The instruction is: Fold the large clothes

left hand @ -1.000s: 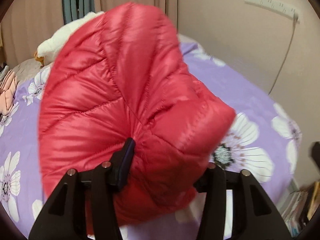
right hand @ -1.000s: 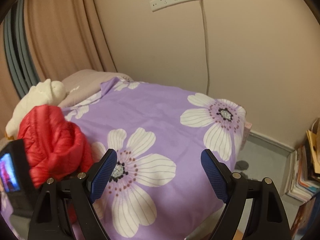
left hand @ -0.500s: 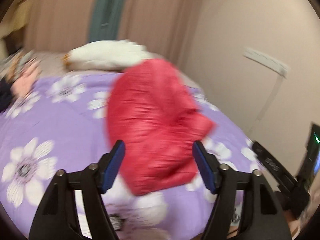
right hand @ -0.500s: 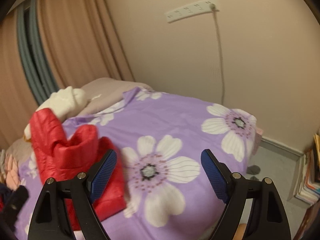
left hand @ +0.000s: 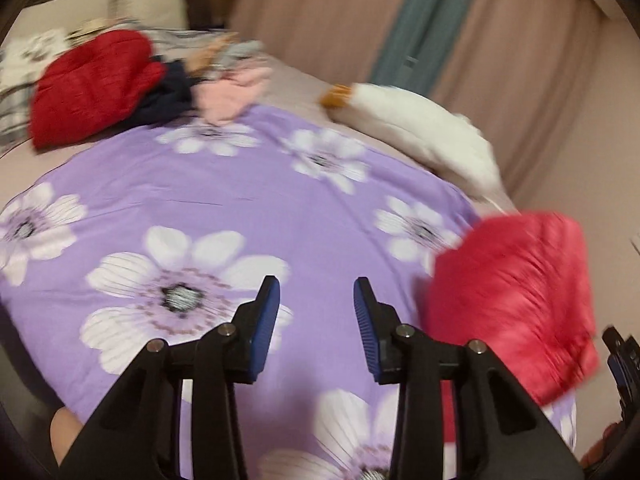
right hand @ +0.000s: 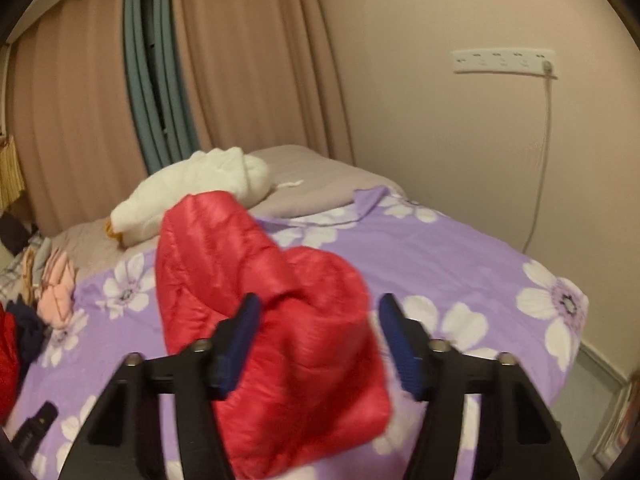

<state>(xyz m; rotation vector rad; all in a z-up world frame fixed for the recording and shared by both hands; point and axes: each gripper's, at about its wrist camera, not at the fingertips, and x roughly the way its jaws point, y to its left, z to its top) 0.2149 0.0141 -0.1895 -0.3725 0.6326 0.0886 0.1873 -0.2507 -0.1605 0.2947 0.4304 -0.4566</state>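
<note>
Right wrist: red jacket point(right hand: 280, 340) btwn open hand-held gripper point(right hand: 316, 336) fingers

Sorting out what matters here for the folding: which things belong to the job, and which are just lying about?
Job:
red jacket, folded on the bedspread
clothes pile
left gripper, open
right gripper, open

Lying about:
white plush
curtains
power strip

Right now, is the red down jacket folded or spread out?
Folded: the red down jacket lies as a compact bundle on the purple floral bedspread, no sleeves spread.
</note>
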